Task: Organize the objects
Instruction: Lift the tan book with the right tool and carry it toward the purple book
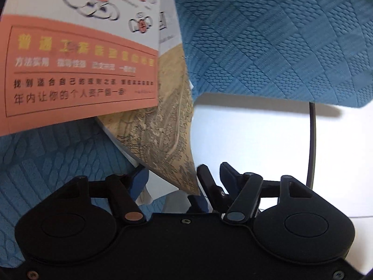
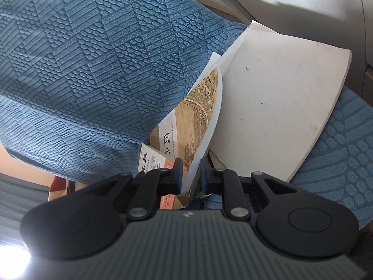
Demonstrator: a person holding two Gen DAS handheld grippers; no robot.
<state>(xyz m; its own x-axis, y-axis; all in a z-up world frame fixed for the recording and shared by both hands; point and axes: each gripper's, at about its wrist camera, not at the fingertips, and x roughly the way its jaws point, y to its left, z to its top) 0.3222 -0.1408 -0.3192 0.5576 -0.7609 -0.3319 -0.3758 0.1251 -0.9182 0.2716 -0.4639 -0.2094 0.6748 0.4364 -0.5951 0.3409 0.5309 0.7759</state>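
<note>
In the left wrist view, an orange-and-white book (image 1: 79, 53) with yellow and black print hangs above and to the left of the left gripper (image 1: 172, 177). Its jaws stand about half open, and the corner of a tan book (image 1: 160, 128) printed with an old map-like drawing points down between them; whether the pads press it cannot be told. Blue cloth (image 1: 279, 39) with a woven relief pattern fills the space above the right jaw.

In the right wrist view, the right gripper (image 2: 190, 175) stands nearly closed on the white edge of the same tan book (image 2: 198, 107) (its pads close against the pages). A plain white book (image 2: 275, 102), slightly smudged, lies just right of the jaws on the blue cloth (image 2: 93, 58).
</note>
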